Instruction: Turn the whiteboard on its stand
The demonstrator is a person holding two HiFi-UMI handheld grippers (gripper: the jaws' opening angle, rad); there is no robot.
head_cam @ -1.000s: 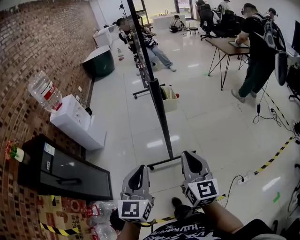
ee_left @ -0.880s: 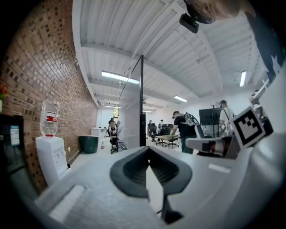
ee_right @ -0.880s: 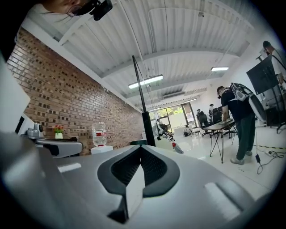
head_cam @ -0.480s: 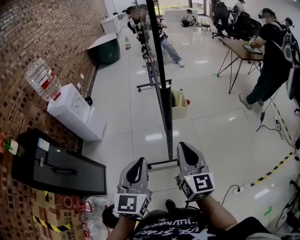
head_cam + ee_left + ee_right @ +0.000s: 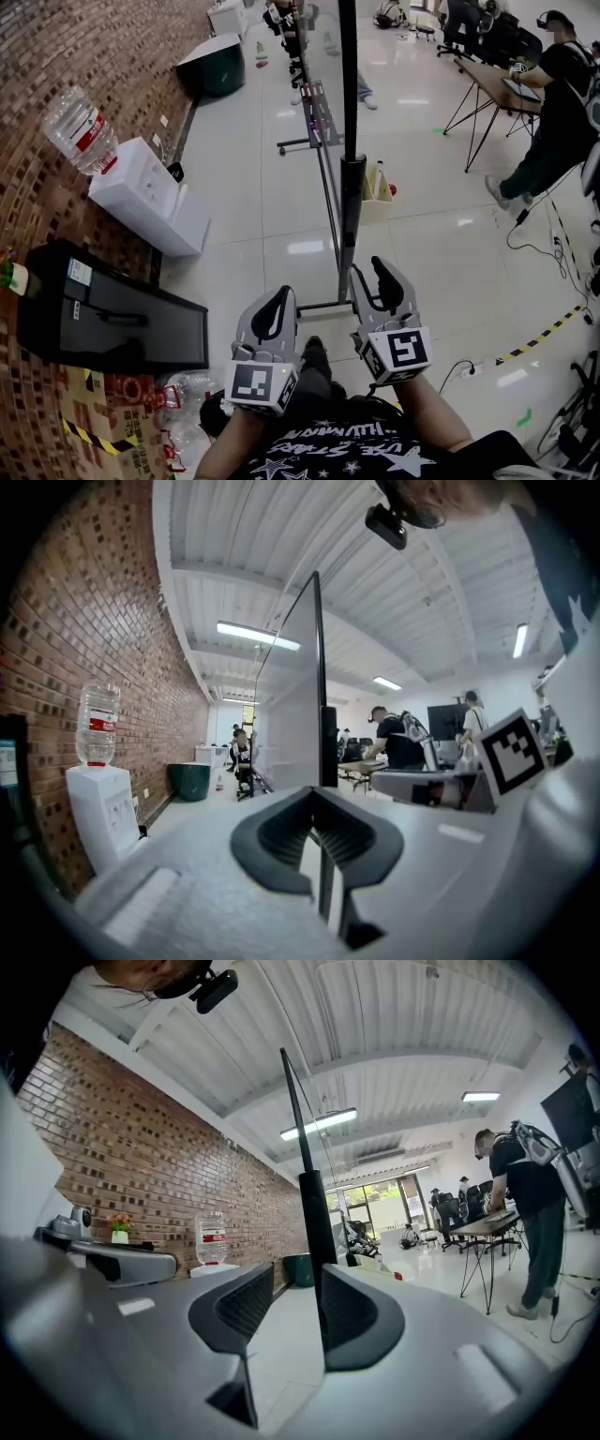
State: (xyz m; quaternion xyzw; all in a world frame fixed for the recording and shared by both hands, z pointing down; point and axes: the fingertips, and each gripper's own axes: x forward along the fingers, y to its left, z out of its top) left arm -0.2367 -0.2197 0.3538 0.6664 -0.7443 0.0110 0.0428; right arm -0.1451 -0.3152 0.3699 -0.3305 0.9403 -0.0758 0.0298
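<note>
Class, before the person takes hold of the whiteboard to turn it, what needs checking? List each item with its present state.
1. Right tool open: ok. Its jaws have just been opening; the whiteboard's edge post shows through the gap, not gripped.
2. Post reached by that tool: cannot tell; it seems to be ahead of the tips.
3. Left tool ready to grip: not ok; jaws together.
4. Room to turn: not ok; a box of bottles sits close beside the stand.
5. Bystanders clear: ok; the person at the table is well off.
</note>
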